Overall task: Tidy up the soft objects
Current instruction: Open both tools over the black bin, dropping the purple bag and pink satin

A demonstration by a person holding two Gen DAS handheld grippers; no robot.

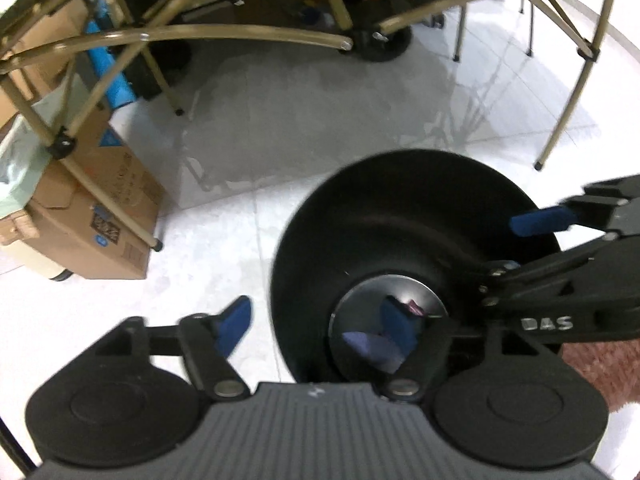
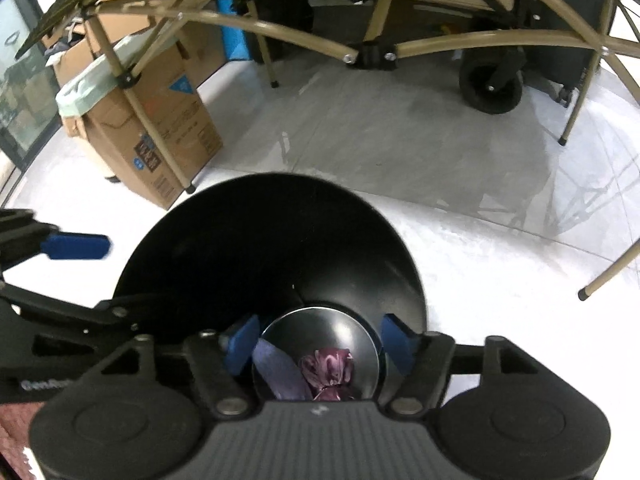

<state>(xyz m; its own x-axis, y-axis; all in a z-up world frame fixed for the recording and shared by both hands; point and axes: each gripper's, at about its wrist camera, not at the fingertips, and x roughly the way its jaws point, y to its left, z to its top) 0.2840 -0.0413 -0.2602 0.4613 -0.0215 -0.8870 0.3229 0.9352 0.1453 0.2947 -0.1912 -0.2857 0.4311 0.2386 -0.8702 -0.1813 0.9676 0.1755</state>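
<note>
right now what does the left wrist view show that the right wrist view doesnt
Only the left wrist view: the left gripper open astride the bin's edge, one finger outside over the floor, plus pinkish-brown fabric at lower right.

Only the right wrist view: the right gripper open above the bin's mouth, a crumpled purple cloth clearly inside, and a black wheel at the back.

Both: the black bin, a bluish cloth in it, the cardboard box, tan folding frames.
</note>
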